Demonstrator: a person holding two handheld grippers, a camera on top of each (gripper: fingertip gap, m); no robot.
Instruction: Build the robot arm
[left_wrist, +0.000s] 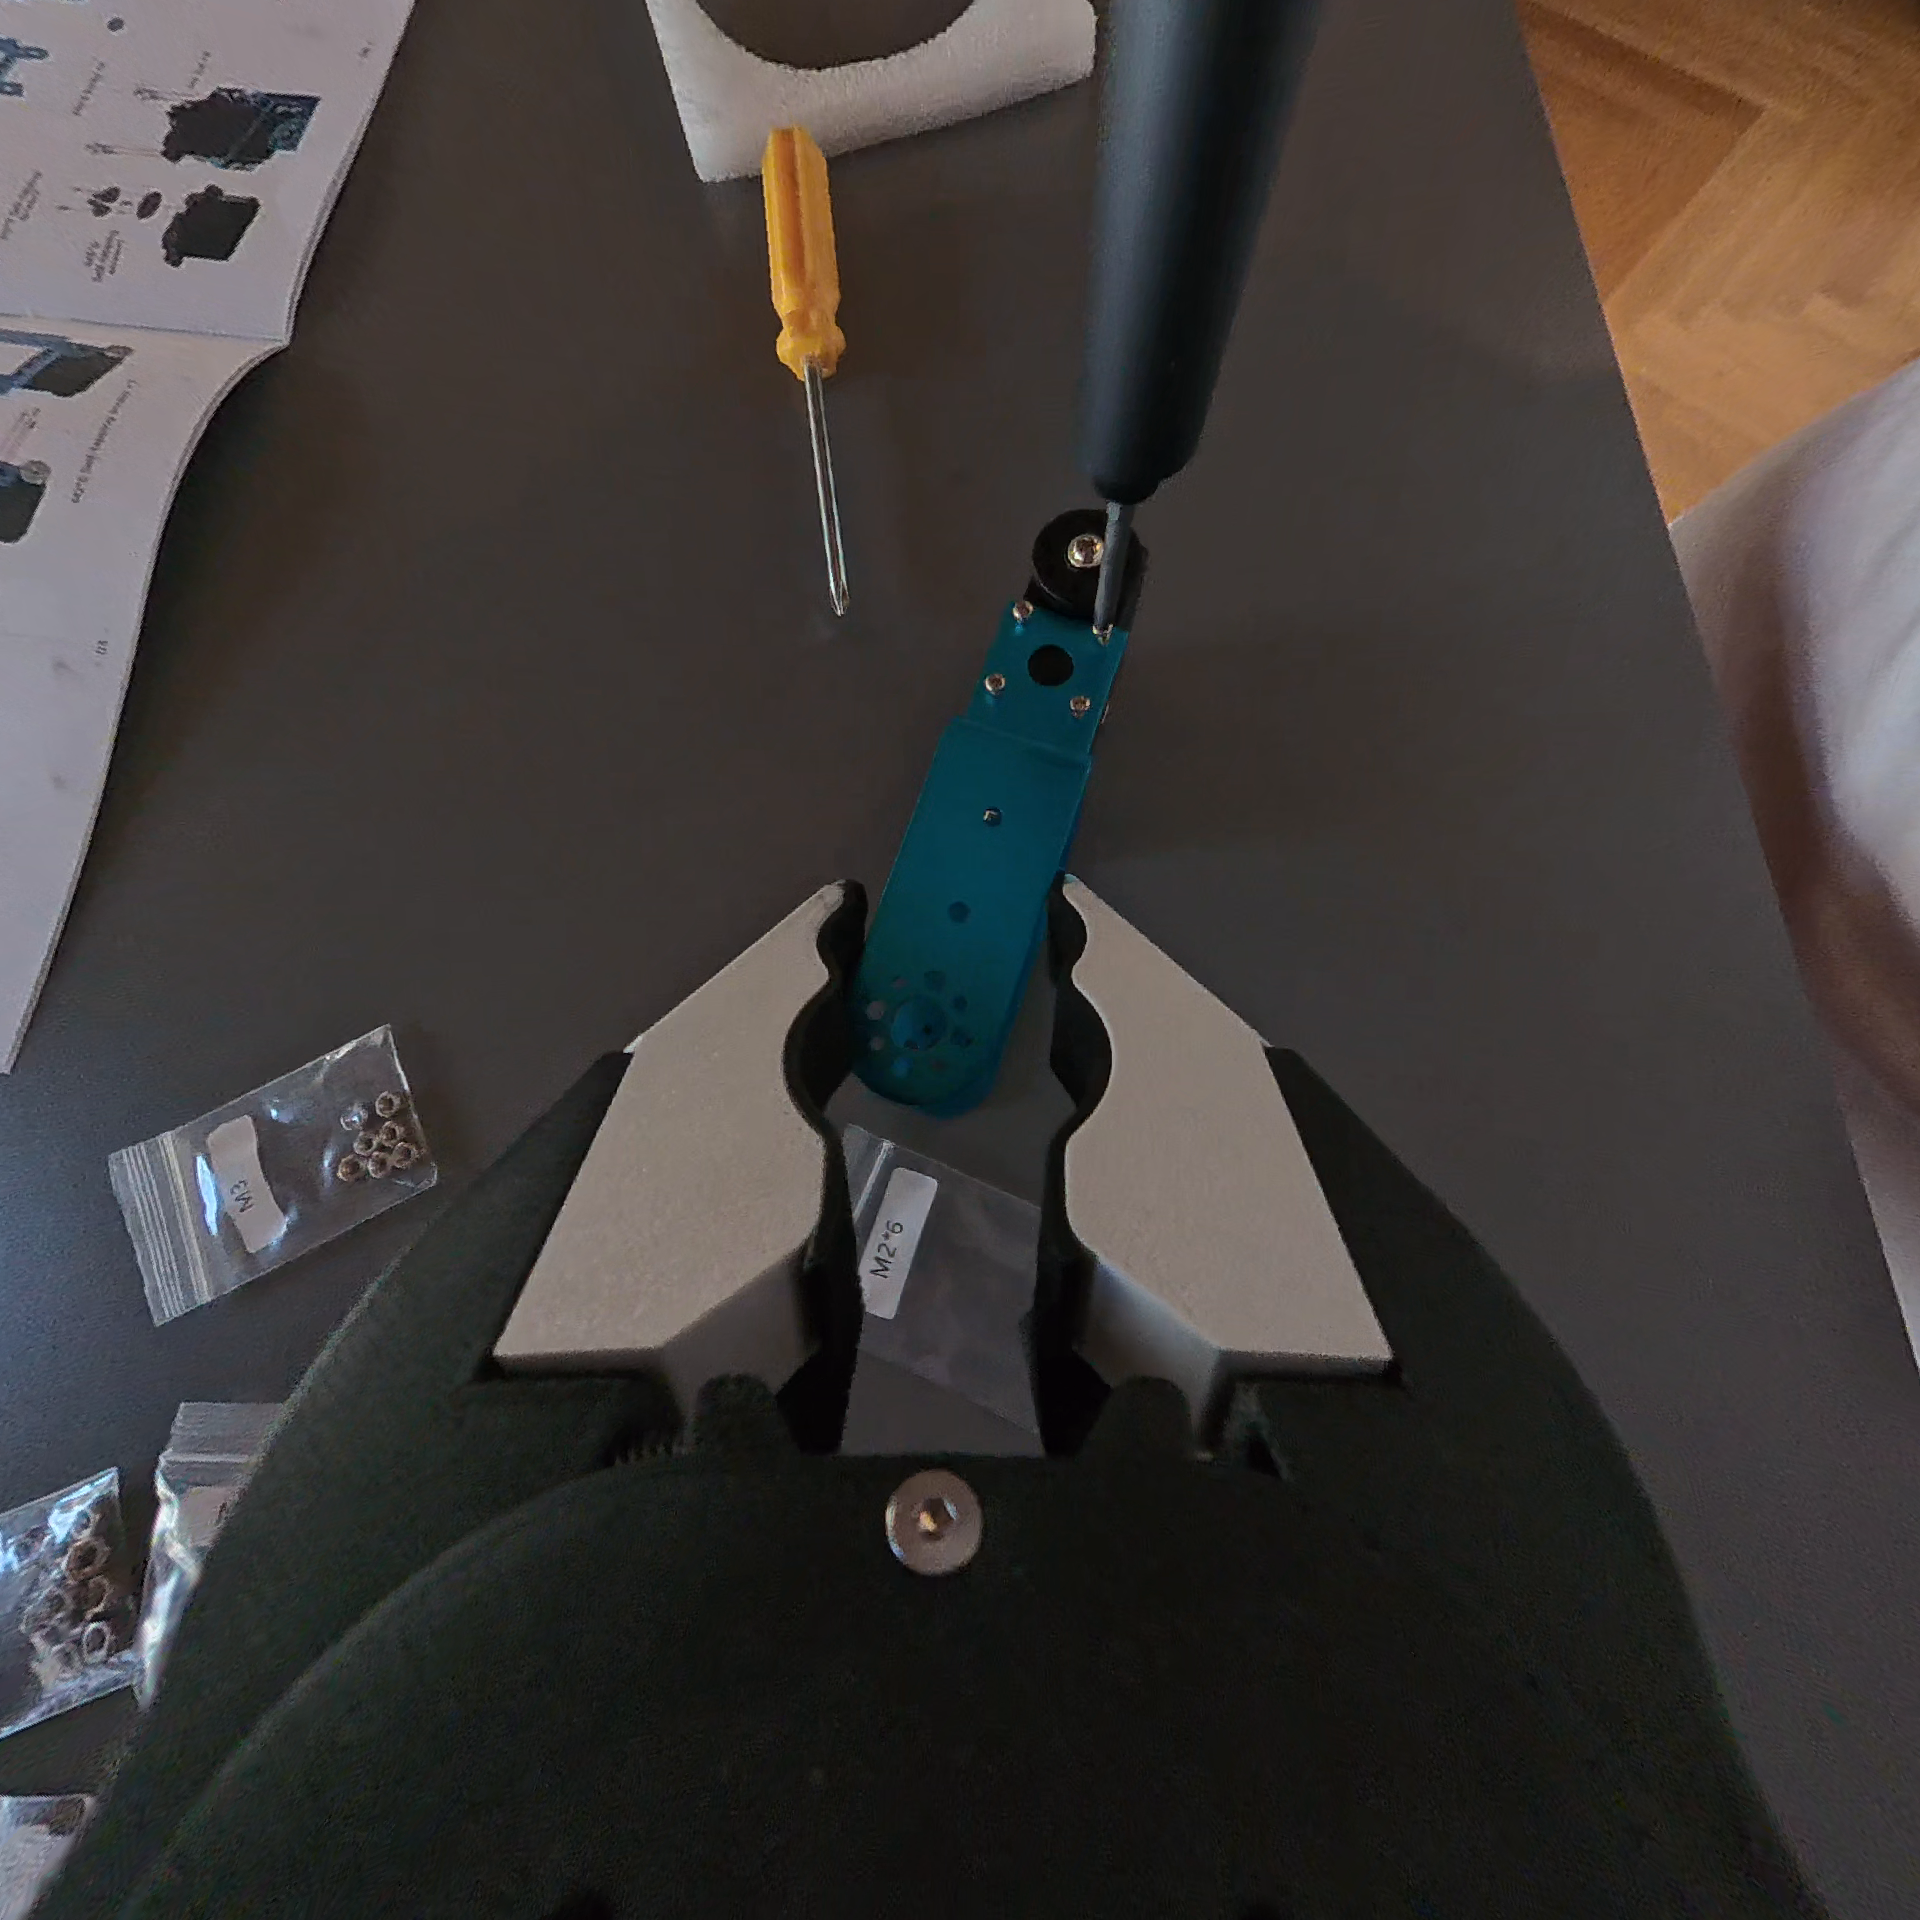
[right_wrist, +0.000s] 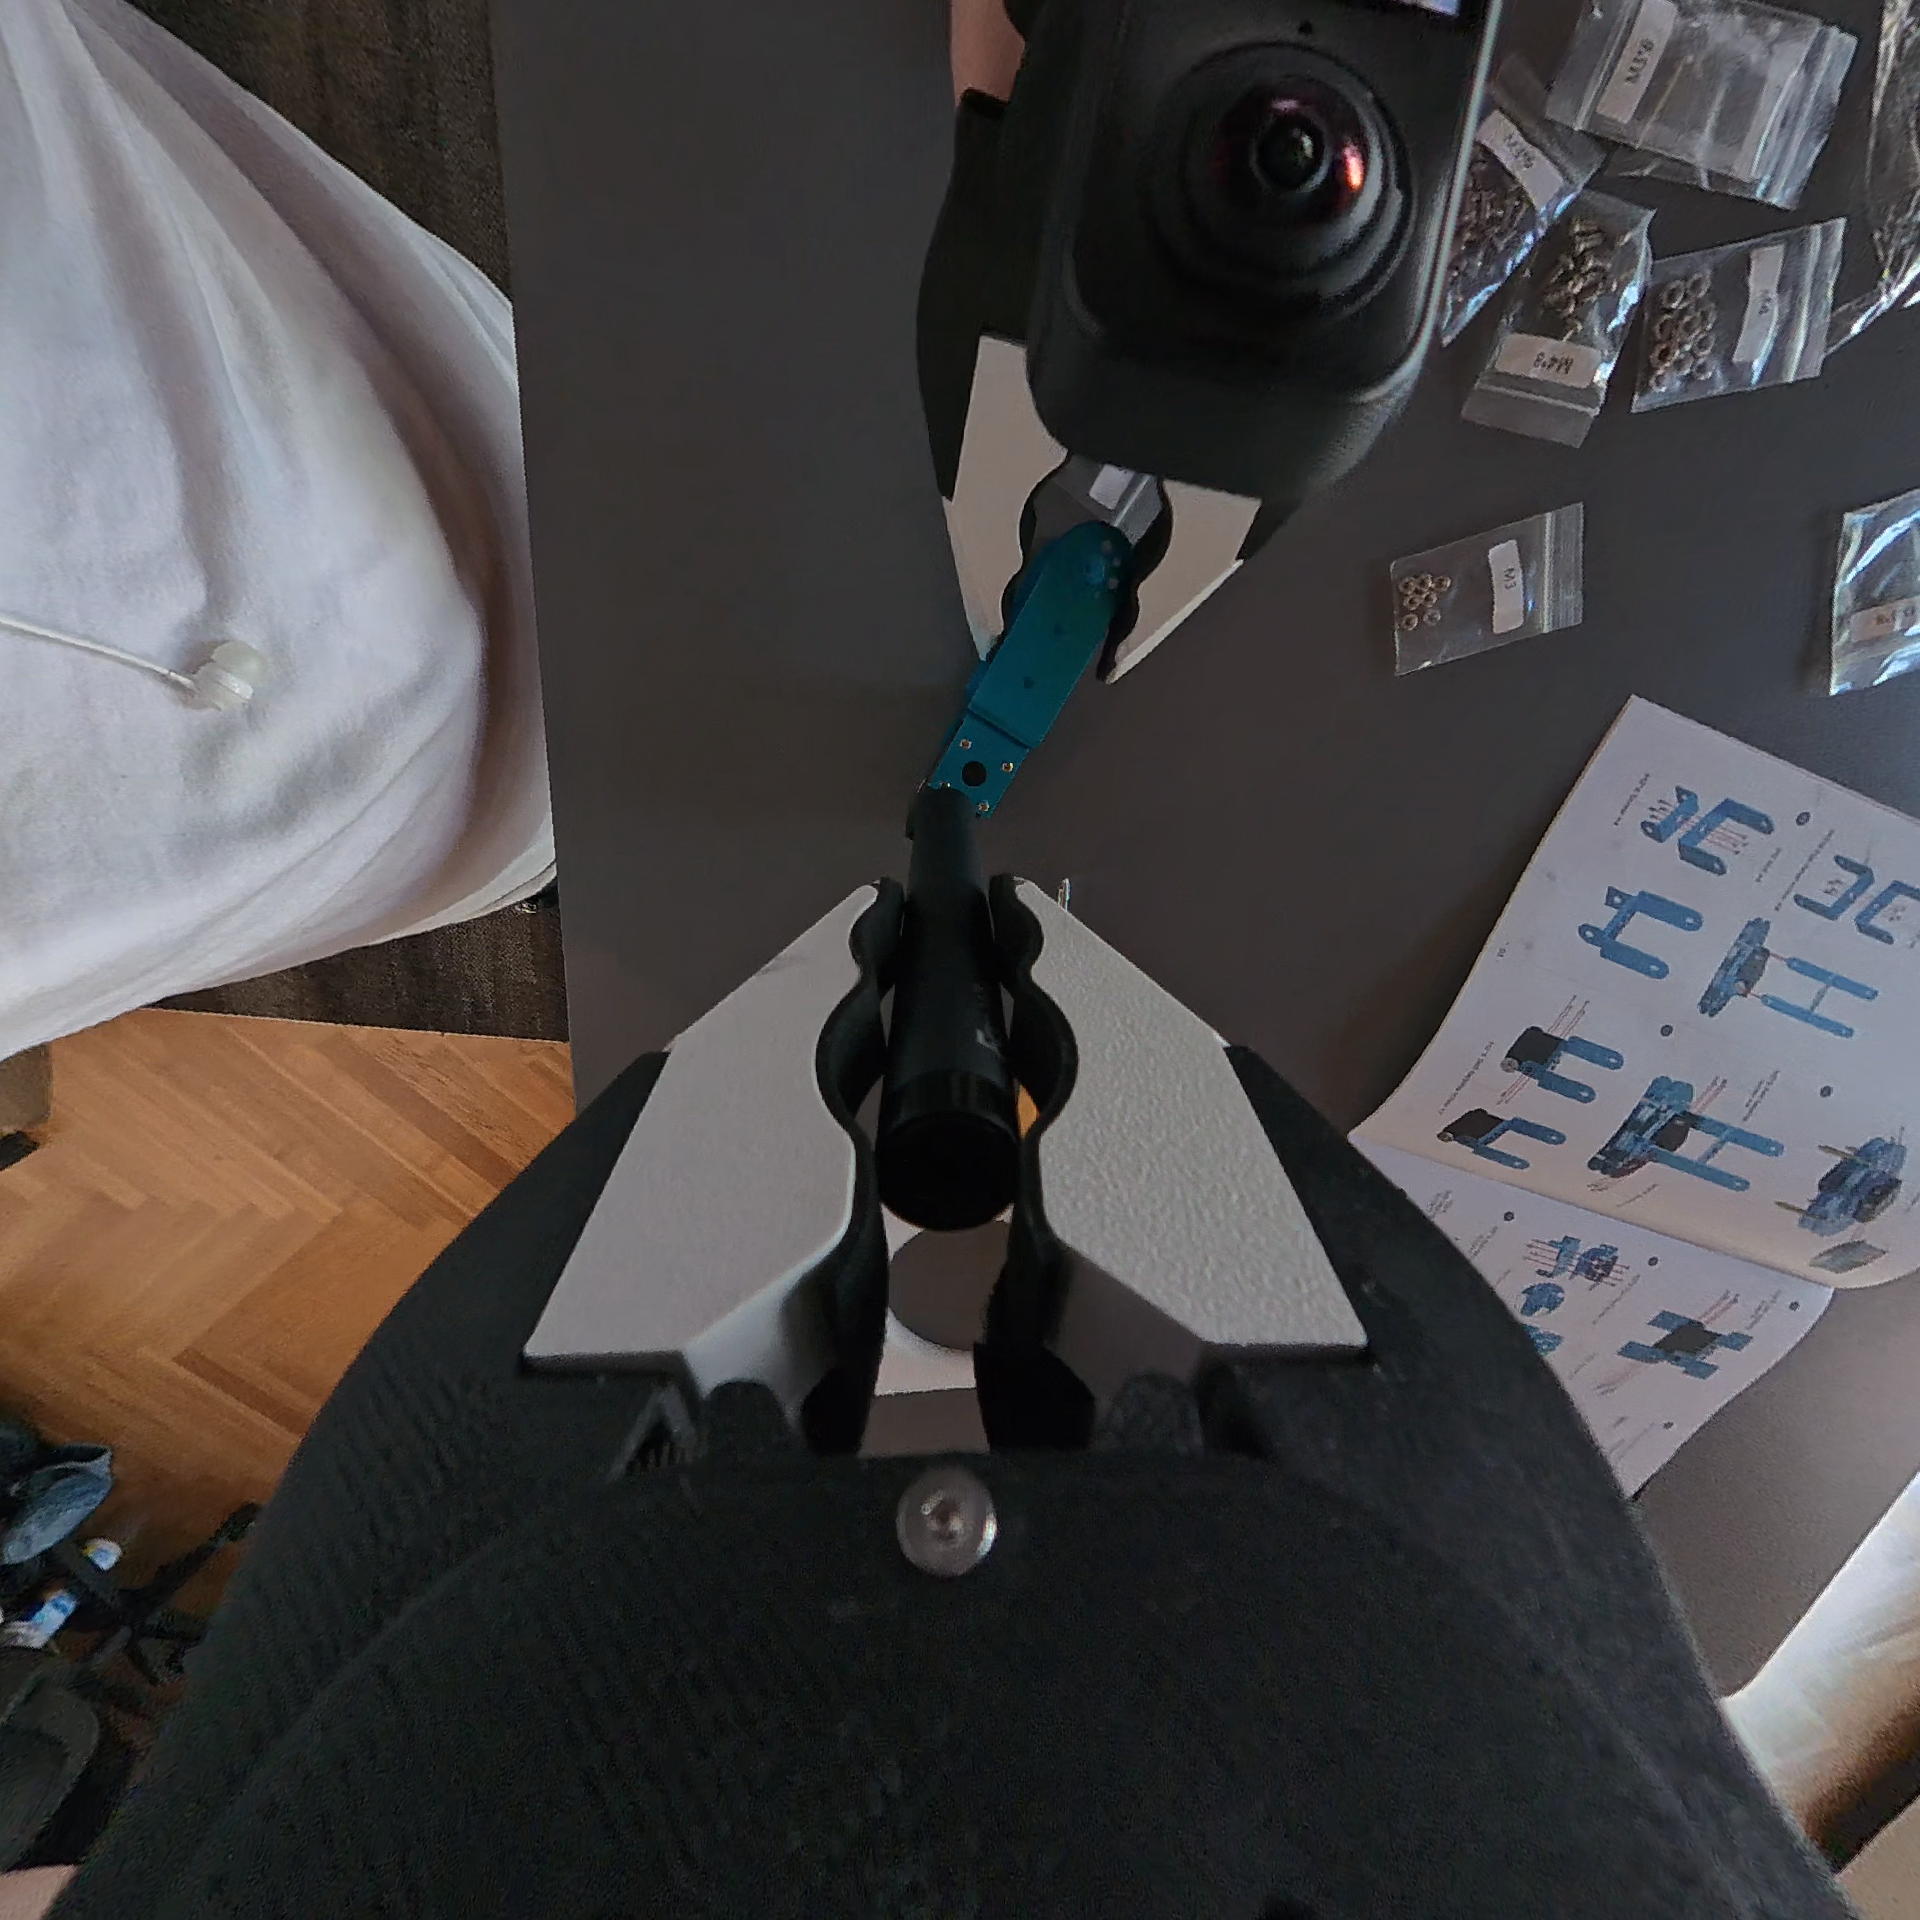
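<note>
Left gripper (left_wrist: 951, 914): you pinch the teal servo bracket (left_wrist: 977, 894), steadying it over the dark table (left_wrist: 520, 727).
Right gripper (right_wrist: 943, 894): you clamp the black screwdriver (right_wrist: 945, 1039), tip seated on a corner screw (left_wrist: 1103, 630).
Nearby: yellow screwdriver (left_wrist: 802, 270), bagged nuts (left_wrist: 272, 1169), manual (right_wrist: 1683, 1060).

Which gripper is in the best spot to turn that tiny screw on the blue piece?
Probably the right gripper. It is clamped on the black screwdriver, whose tip sits on a corner screw of the blue bracket. The left gripper grips the bracket's other end, holding it.
</note>
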